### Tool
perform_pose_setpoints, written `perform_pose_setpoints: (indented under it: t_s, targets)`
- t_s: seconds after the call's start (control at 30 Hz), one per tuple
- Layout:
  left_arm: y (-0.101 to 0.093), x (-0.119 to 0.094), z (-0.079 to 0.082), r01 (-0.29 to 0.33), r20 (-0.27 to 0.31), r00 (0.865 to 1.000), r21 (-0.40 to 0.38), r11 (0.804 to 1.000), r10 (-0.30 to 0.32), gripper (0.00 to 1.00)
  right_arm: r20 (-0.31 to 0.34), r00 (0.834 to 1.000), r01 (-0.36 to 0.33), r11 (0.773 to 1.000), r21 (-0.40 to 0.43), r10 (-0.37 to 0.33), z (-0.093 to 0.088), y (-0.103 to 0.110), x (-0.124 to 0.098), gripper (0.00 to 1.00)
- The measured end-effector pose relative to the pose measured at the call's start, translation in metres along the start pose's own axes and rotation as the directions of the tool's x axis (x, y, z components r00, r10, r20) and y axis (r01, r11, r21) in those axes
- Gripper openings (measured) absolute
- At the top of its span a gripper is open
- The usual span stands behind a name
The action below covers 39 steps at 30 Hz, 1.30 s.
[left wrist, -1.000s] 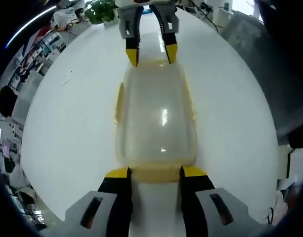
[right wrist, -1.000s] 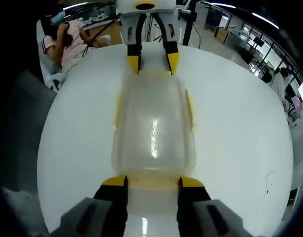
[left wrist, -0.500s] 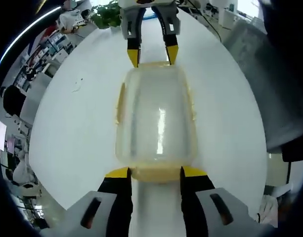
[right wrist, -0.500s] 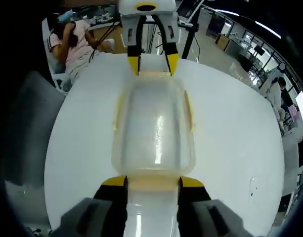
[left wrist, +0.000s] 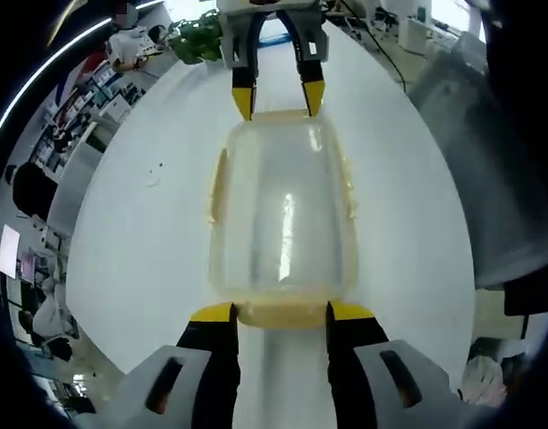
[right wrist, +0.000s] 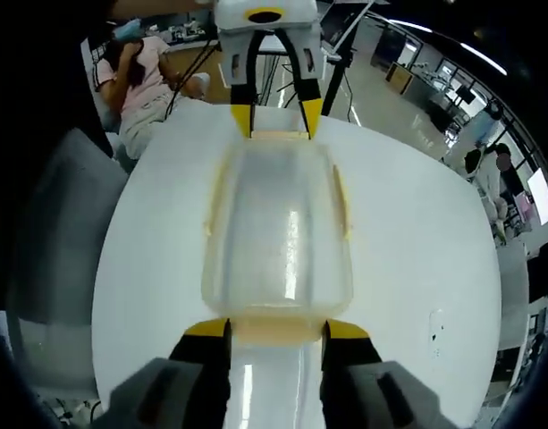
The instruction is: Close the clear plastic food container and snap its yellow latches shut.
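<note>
Clear plastic lidded container (left wrist: 282,214) is sitting mid-table between your left gripper (left wrist: 280,311) and right gripper (right wrist: 275,329), each spread wide around an end yellow latch (left wrist: 282,315), so uneven pressing is risking tipping it.

no readable text, no labels, no numbers
</note>
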<state>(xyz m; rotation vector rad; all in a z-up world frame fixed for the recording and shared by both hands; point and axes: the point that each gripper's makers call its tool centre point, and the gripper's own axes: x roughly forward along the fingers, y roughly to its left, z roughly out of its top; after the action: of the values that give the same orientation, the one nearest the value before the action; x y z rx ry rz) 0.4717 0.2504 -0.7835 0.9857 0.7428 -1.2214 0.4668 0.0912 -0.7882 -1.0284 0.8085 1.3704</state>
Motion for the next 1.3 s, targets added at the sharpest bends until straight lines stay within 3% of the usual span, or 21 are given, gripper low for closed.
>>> perform_pose_setpoints:
  t_s: [0.57,1.3]
  targets:
    - [0.008,0.006,0.026,-0.006,0.019,1.000,0.019,1.000,0.005,0.34,-0.009,1.000,0.004,1.000,0.012,-0.004,-0.021,-0.003,-0.018,0.36]
    - [0.014,0.038,0.070,0.009,0.045,0.999,0.032,0.999,-0.010,0.34,-0.047,0.999,0.025,0.999,0.035,-0.023,-0.073,-0.006,-0.033,0.36]
